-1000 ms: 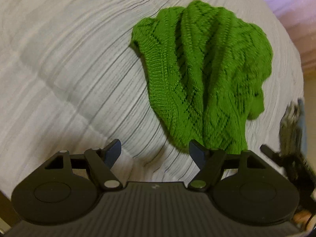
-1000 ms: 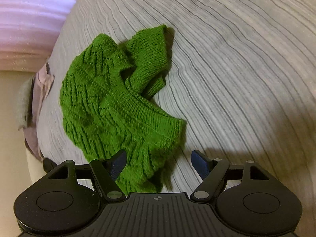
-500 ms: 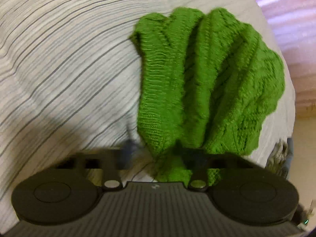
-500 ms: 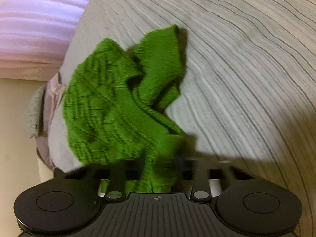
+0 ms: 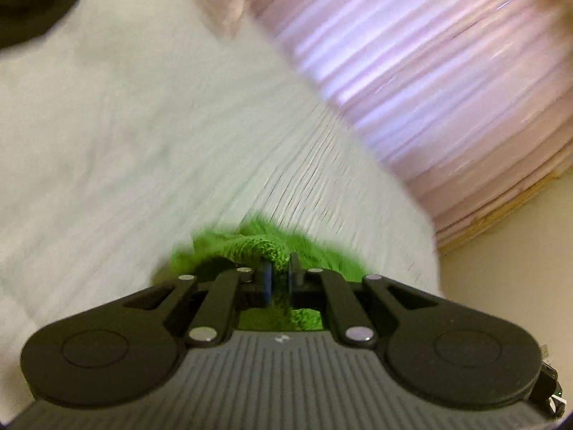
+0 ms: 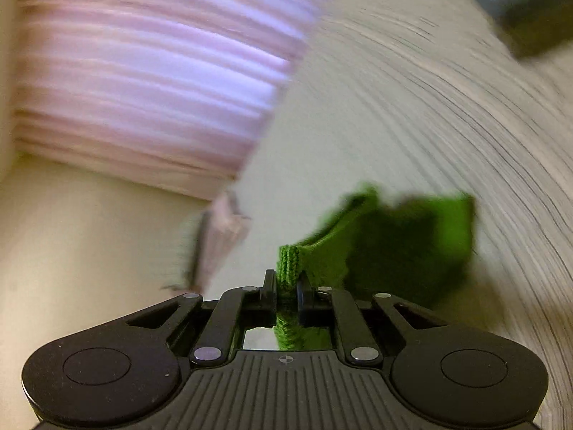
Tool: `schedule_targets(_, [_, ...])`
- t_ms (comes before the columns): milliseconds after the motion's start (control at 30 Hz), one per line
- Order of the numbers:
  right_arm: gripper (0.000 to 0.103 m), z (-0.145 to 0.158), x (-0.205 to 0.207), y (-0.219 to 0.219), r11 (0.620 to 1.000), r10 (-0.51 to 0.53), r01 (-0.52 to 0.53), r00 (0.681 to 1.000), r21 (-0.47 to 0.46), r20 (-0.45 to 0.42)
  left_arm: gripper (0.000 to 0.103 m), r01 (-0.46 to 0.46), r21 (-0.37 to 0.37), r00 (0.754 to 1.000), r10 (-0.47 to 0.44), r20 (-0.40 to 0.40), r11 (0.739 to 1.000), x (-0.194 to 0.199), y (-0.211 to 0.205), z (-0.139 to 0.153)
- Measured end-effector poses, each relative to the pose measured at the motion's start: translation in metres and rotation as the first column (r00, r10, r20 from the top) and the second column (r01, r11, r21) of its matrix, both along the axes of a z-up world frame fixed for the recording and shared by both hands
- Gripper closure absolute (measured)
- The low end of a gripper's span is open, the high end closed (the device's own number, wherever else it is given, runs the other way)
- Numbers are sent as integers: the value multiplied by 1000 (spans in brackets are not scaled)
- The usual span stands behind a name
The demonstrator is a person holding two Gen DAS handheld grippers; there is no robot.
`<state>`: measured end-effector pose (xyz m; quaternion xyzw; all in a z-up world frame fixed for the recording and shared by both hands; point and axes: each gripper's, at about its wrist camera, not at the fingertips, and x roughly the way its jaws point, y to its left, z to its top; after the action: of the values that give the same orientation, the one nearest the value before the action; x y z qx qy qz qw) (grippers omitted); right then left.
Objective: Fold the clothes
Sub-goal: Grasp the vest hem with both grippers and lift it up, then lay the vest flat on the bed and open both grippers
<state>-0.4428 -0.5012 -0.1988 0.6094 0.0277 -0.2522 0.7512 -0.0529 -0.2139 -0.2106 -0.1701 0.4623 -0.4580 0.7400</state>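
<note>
Left claw (image 5: 278, 274) first: its jaws are pinched tight on a ribbed edge of the green knit sweater (image 5: 258, 245), and the fabric bunches up just ahead of the pads, with more of it showing through the gap beneath them. Behind the sweater runs the bed's pale striped cover (image 5: 143, 143), smeared by blur, and off to the right hangs a pink pleated curtain (image 5: 412, 71). A dark shape sits in the top left corner, too blurred to name.

Over to the right claw (image 6: 286, 285): clamped just as firmly, with a narrow strip of the sweater's (image 6: 386, 240) ribbing standing up between the two pads and continuing down below them. The rest of the garment trails off to the right of the claw, raised clear of the striped bed cover (image 6: 429, 107) and streaked with blur. To the left, the pink curtain (image 6: 143, 71) again, a cream floor (image 6: 71, 233) below it, and a pale pink and grey bundle of cloth (image 6: 218, 243) at the bed's edge.
</note>
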Motion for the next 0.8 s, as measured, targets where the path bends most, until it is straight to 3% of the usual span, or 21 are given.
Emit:
schedule_targets(133, [95,66,4,13,983,68,-55,995,-175,70,98,20,-103,993,-8,121,994,-6,12,71])
schedule_targets(267, [95,136,-1,39,919,150,-97,982,-383,111,98,83,-191,964,-30,264,978,-30,29,138])
schedule_targets(533, [95,241,-25,81,765,214,-71,965,-640,149,98,216,-376,917,-56,394,901,-61,52,249])
schedule_targets(667, [95,273,-12,80,706,215,-25,960,-708,181,98,262,-421,906,-70,418,869,-46,24,288])
schedule_targets(733, [95,280,3,67,703,170,13,968,-711,186,97,284,-411,907,-103,409,866,-26,-1,298])
schedule_targets(800, [95,274,28,33,769,82,37,984,-638,156,91,292,-332,928,-181,327,897,1,-53,286])
